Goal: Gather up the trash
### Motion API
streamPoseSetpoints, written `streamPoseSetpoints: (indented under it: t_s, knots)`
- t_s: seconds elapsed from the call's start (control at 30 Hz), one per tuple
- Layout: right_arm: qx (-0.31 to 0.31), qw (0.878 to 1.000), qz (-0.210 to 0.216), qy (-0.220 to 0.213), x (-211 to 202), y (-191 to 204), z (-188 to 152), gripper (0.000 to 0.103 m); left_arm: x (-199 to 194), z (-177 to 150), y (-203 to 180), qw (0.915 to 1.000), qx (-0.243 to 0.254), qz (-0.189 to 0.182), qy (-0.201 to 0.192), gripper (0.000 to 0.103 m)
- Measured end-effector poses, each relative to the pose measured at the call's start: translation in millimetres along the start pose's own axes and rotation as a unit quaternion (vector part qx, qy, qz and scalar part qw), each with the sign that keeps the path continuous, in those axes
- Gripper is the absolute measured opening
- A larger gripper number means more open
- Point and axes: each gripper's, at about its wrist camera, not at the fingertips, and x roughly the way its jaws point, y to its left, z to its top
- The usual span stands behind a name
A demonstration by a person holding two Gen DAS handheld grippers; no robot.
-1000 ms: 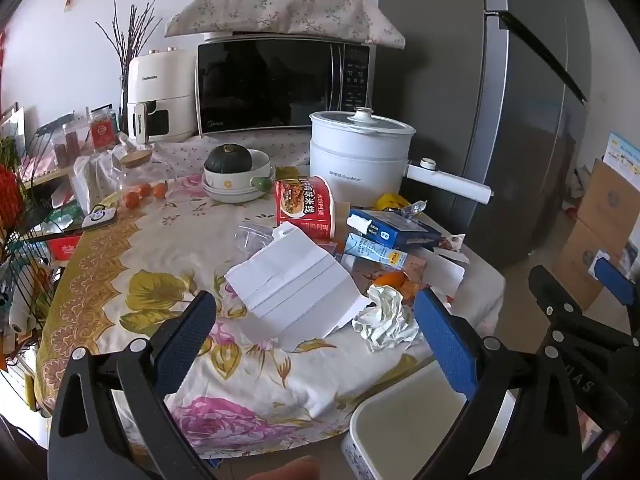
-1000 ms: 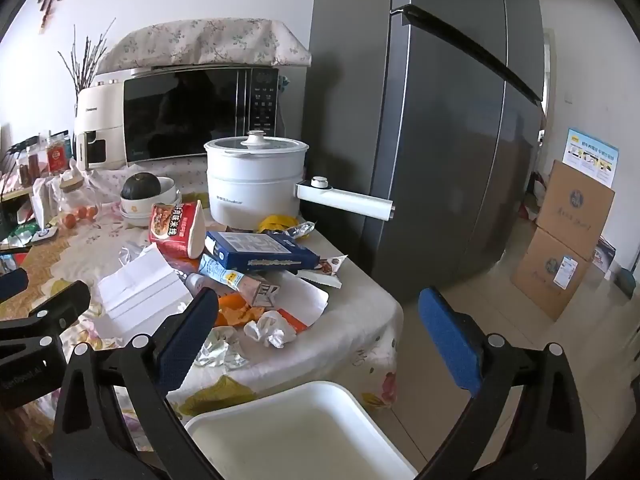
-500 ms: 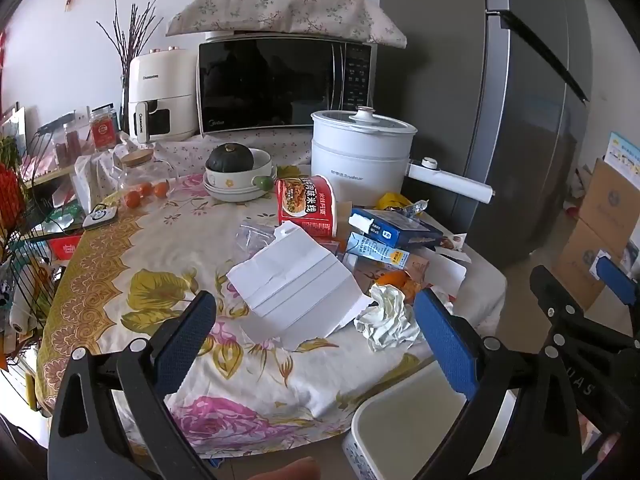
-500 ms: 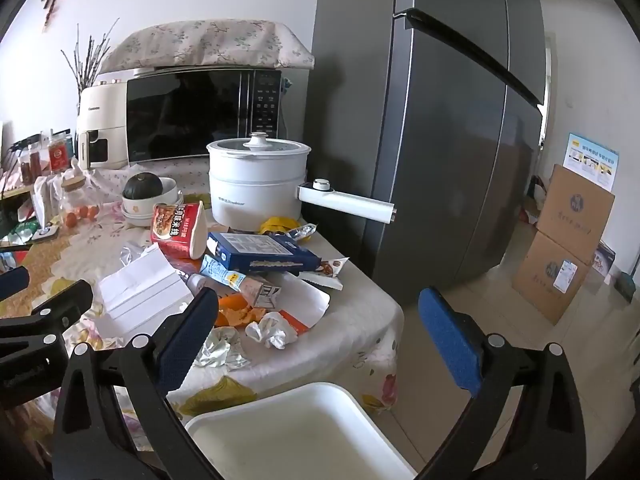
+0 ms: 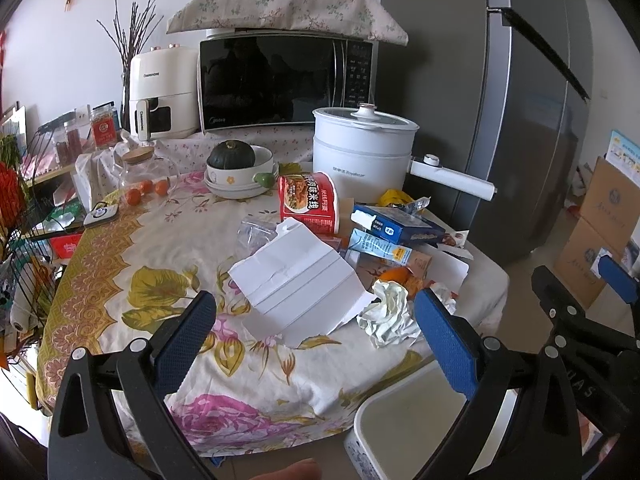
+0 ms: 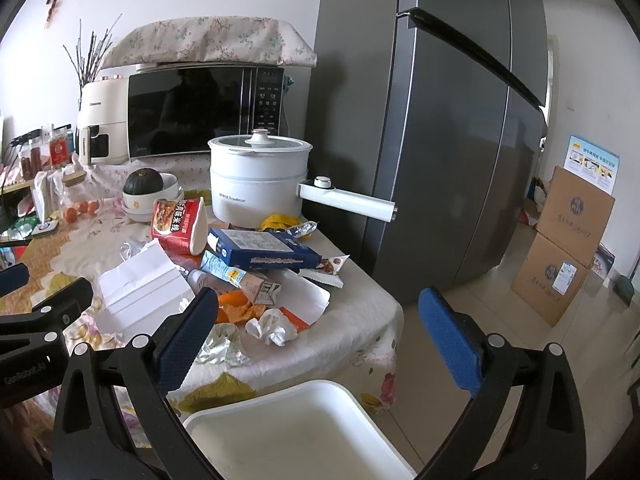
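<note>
Barely shifted since a second ago, both views. Left gripper (image 5: 312, 344) and right gripper (image 6: 314, 340) wide open, empty. Crumpled tissue (image 5: 386, 314) at desk (image 5: 120, 280) edge, just above white bin (image 5: 404, 420), nearest left gripper's right pad, dead ahead.

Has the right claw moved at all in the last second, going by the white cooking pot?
Yes, slightly. In the right wrist view the white cooking pot has drifted right and a little down, so the open right claw has turned slightly leftward.
</note>
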Motion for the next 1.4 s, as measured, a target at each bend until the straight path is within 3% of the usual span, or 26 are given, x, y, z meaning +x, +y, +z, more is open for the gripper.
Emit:
streamPoseSetpoints:
  t_s: [0.77, 1.4]
  knots:
    - [-0.011, 0.998, -0.002, 0.062, -2, -7, -39, 0.096, -2, -31, -8, 0.999, 0.021, -0.012, 0.038, 0.096]
    - [-0.025, 0.996, -0.023, 0.089, -6, -22, -65, 0.096, 2, -57, -25, 0.9957, 0.044, -0.031, 0.075, 0.096]
